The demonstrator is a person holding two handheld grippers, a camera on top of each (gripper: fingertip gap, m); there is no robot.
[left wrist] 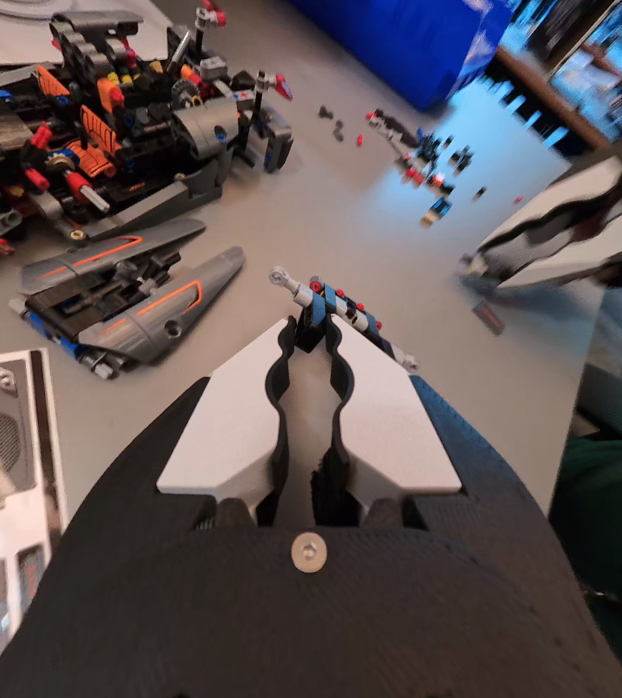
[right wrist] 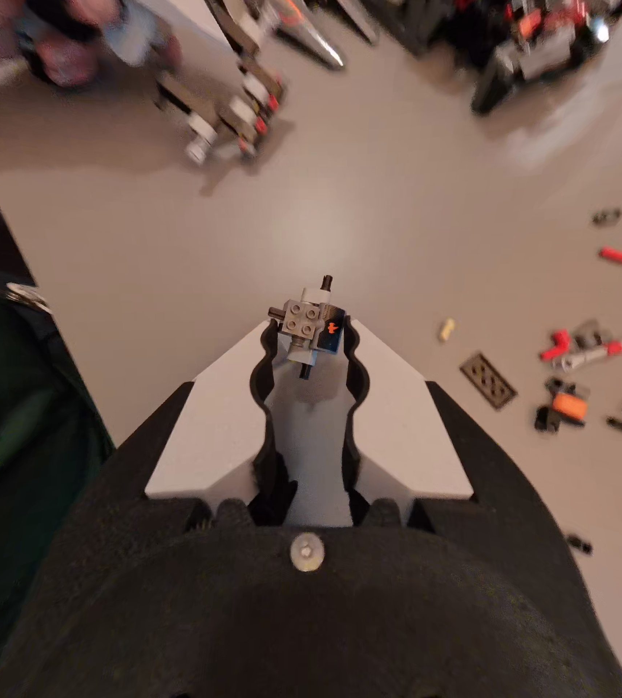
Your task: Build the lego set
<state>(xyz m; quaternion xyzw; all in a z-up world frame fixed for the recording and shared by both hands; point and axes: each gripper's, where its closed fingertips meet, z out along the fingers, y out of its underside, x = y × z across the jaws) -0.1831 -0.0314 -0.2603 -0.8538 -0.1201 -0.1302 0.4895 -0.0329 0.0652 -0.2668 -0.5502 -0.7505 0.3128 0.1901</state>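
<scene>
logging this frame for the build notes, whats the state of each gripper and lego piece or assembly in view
left gripper: shut on rod assembly
rod assembly: held above the table, tilted
right gripper: shut on small block assembly
small block assembly: held above the table, studs facing the camera
car chassis: partly built, resting on table
grey panel section: separate, lying beside chassis
loose pieces: scattered, unattached
instruction booklet: lying open

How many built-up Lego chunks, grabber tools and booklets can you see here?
Built Lego chunks: 4 (large black-and-orange car chassis, grey orange-striped panel section, slim grey-and-blue rod assembly in left gripper, small grey studded block assembly in right gripper)
Black-and-white grippers: 2
Printed instruction booklet: 1
Total: 7; loose small pieces too blurred to count.
</scene>
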